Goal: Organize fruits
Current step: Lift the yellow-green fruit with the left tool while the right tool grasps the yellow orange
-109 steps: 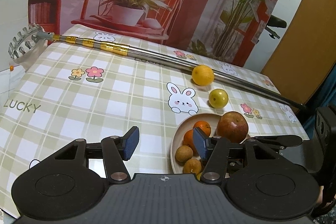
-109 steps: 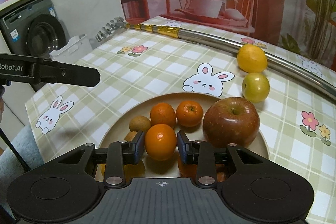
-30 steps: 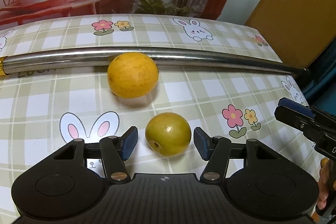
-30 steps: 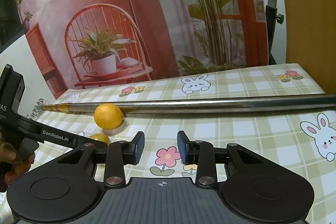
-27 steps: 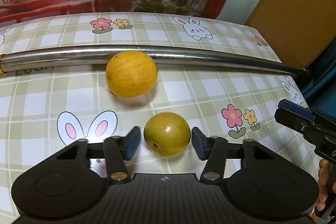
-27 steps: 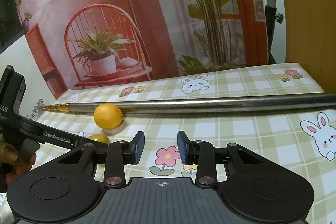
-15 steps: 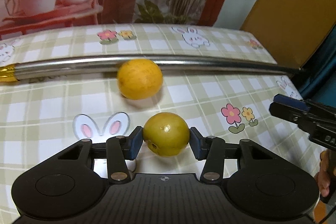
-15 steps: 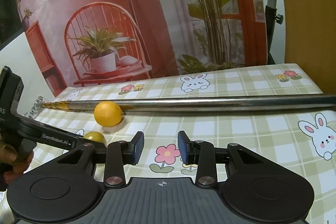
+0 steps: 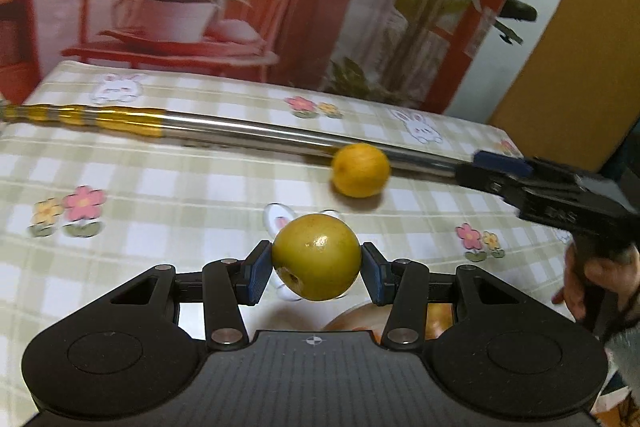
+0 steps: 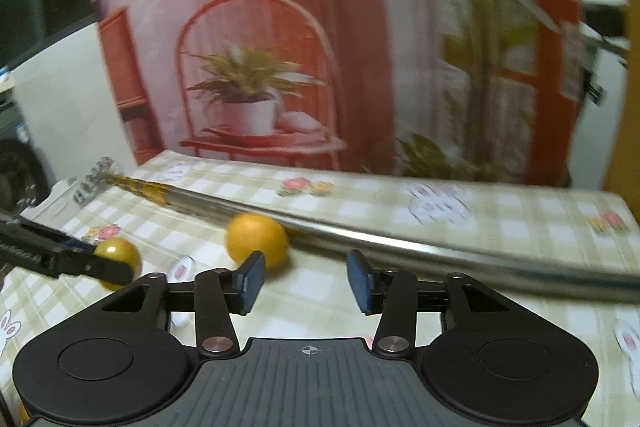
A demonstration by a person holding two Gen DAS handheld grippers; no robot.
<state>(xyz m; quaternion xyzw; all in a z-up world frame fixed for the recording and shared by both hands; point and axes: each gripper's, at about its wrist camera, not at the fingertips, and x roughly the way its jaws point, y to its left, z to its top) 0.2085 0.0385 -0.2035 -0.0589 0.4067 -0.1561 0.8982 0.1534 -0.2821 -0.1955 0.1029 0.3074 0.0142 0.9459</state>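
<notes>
My left gripper [image 9: 316, 269] is shut on a yellow-green round fruit [image 9: 316, 257], held up off the checked tablecloth; the same fruit [image 10: 118, 255] shows at the left of the right wrist view, behind the left gripper's fingers [image 10: 80, 263]. An orange [image 9: 360, 169] lies on the cloth against a long metal pole [image 9: 248, 133]. My right gripper [image 10: 306, 279] has its jaws opening with nothing between them; the orange [image 10: 256, 241] sits just beyond its left finger. In the left wrist view the right gripper [image 9: 500, 167] reaches in from the right. Fruit on a plate [image 9: 360, 321] peeks out below the left fingers.
The pole [image 10: 400, 247] crosses the whole table diagonally, its gold end and comb-like head [image 10: 94, 183] at the far left. A backdrop with a printed chair and plants hangs behind the table. A hand [image 9: 592, 283] holds the right gripper's handle at the right edge.
My left gripper closed on the yellow-green fruit and lifted it off the cloth, swinging left. My right gripper moved toward the orange and its jaws spread apart.
</notes>
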